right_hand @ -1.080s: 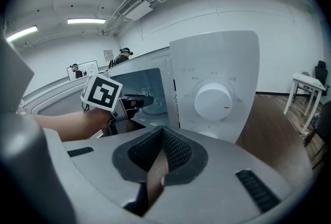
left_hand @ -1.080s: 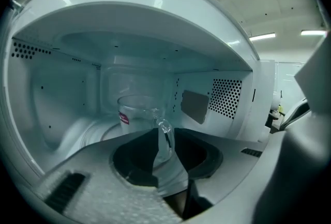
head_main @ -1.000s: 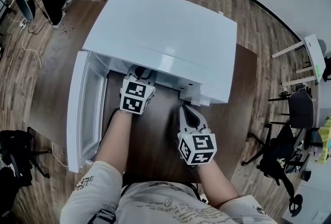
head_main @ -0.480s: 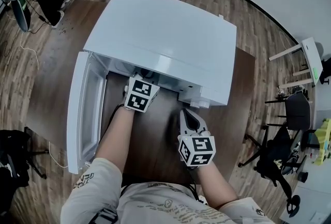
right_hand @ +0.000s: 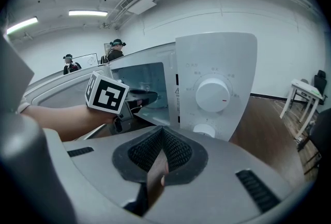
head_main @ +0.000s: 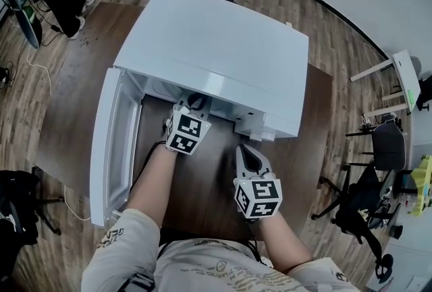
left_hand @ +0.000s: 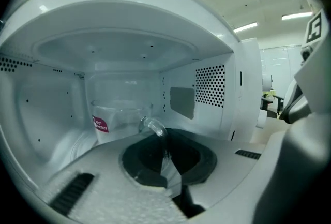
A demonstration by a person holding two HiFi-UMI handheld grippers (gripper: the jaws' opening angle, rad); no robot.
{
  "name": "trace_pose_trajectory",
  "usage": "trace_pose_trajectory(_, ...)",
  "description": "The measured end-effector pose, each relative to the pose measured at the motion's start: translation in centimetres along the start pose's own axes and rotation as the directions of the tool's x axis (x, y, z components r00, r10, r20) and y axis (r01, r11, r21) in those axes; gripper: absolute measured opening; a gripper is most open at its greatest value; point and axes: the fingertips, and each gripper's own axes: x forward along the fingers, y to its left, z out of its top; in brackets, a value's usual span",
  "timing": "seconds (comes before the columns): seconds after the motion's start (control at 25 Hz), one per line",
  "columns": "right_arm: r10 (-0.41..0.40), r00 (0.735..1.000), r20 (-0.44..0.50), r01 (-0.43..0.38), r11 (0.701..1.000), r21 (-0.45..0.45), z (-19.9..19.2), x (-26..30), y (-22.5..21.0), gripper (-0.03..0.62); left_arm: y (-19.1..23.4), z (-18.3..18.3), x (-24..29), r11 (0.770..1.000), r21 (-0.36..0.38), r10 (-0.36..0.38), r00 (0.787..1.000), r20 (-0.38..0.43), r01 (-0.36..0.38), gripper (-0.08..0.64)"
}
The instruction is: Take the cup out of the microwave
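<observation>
The grasp is the step in hand. The left gripper [left_hand: 164, 144] reaches past the open door [head_main: 108, 142] into the microwave [head_main: 216, 48], and its jaws have just been closing; they now stand together on the handle [left_hand: 153, 125] of the cup [left_hand: 115, 117]. The cup is clear glass with a small red label. It stands upright on the floor of the oven chamber, toward the back, with its handle turned to the gripper. The handle is thin and see-through where it runs between the pads, so the hold looks made, but how firm it is cannot be read. The right gripper [right_hand: 161, 145] hangs outside over the table [head_main: 209, 169], just in front of the dial panel, its jaws together with nothing in them. The cup does not look lifted yet. The next move likely calls for a slight raise to free the base, then a straight pull back through the opening, keeping the cup level and clear of the frame. Held by the handle alone, it may swing or tip.
</observation>
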Motion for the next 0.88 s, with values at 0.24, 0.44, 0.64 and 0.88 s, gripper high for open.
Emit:
trace_pose_trajectory(0.24,0.015,1.0,0.008,-0.015,1.0,-0.008,0.0,-0.5,1.1,0.015,-0.5,0.3,-1.9,1.0,-0.031,0.004,1.0,0.022,-0.004,0.012)
trace_pose_trajectory(0.44,0.028,0.999,0.031,-0.028,1.0,-0.005,0.4,-1.2,2.5,0.015,-1.3,1.1,-4.4,1.0,-0.02,0.006,0.999,0.047,-0.005,0.012)
trace_pose_trajectory(0.64,0.04,0.998,0.054,-0.041,0.999,0.005,0.7,-2.2,3.8,0.015,-3.0,1.0,-7.4,1.0,-0.027,-0.004,0.999,0.044,0.006,0.012)
trace_pose_trajectory(0.88,0.049,0.995,0.092,-0.05,0.999,0.007,1.2,-3.7,6.0,0.015,-5.5,0.5,-12.2,0.999,-0.012,-0.034,0.999,0.023,0.035,0.012)
